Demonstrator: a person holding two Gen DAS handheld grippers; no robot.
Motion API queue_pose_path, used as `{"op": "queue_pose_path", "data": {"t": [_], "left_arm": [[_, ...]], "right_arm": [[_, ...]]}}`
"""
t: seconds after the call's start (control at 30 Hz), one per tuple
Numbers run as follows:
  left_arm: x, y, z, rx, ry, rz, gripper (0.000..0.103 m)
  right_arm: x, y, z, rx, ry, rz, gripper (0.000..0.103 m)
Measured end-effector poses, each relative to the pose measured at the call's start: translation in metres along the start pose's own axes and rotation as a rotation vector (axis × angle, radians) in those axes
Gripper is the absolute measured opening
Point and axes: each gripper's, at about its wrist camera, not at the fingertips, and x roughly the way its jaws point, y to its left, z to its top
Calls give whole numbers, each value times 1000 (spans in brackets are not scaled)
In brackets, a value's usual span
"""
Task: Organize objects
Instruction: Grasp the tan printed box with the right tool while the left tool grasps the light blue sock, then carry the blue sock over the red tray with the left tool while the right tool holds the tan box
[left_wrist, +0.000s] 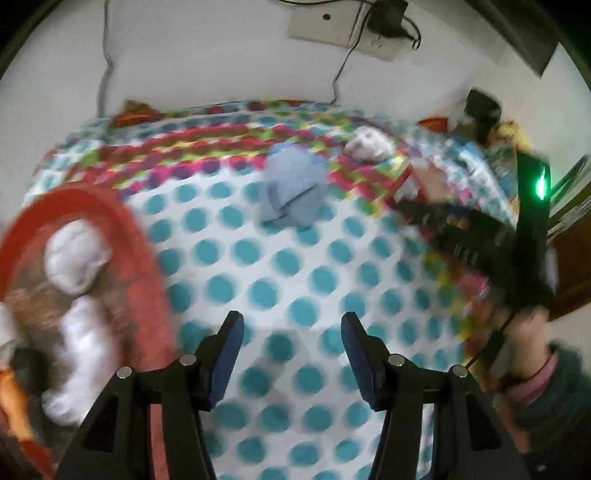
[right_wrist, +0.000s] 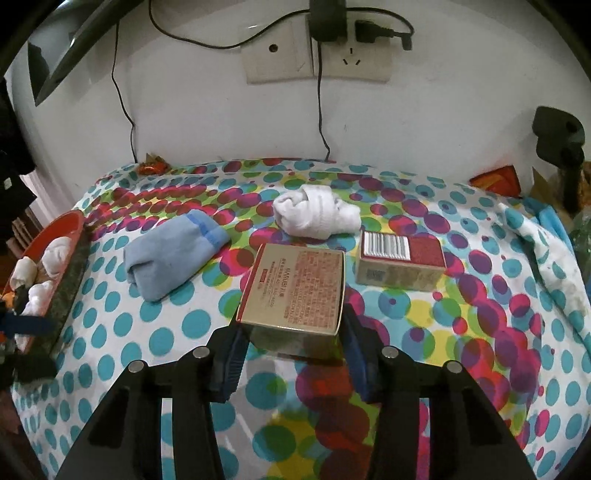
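Observation:
My right gripper (right_wrist: 291, 325) is shut on a gold box (right_wrist: 295, 288) with red print and holds it just above the dotted cloth. A second gold and red box (right_wrist: 400, 264) stands to its right. A white sock roll (right_wrist: 317, 216) lies behind them and a blue sock roll (right_wrist: 170, 254) to the left. My left gripper (left_wrist: 291, 325) is open and empty over the cloth. The blue sock roll (left_wrist: 291, 192) and the white sock roll (left_wrist: 367, 144) lie ahead of it. A red basket (left_wrist: 144, 243) with white socks (left_wrist: 75, 258) sits at its left.
The red basket (right_wrist: 70, 221) also shows at the far left of the right wrist view. Wall sockets (right_wrist: 317, 55) with cables hang behind the table. A crumpled white cloth (right_wrist: 546, 254) lies at the right edge. The right hand-held gripper (left_wrist: 480, 236) blurs across the left view.

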Motion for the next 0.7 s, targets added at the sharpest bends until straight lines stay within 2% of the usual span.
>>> {"op": "queue_pose_path", "data": {"t": [0.33, 0.47, 0.53, 0.7], "left_arm": [[38, -27, 61, 44, 17, 21, 57], [50, -29, 79, 55, 21, 55, 57], [54, -29, 86, 64, 16, 103, 57], [61, -19, 106, 15, 2, 95, 57]], "right_arm": [[0, -11, -12, 37, 0, 41, 45], [0, -14, -12, 52, -3, 53, 45], [1, -15, -12, 60, 0, 55, 45], [3, -17, -13, 72, 9, 67, 45]]}}
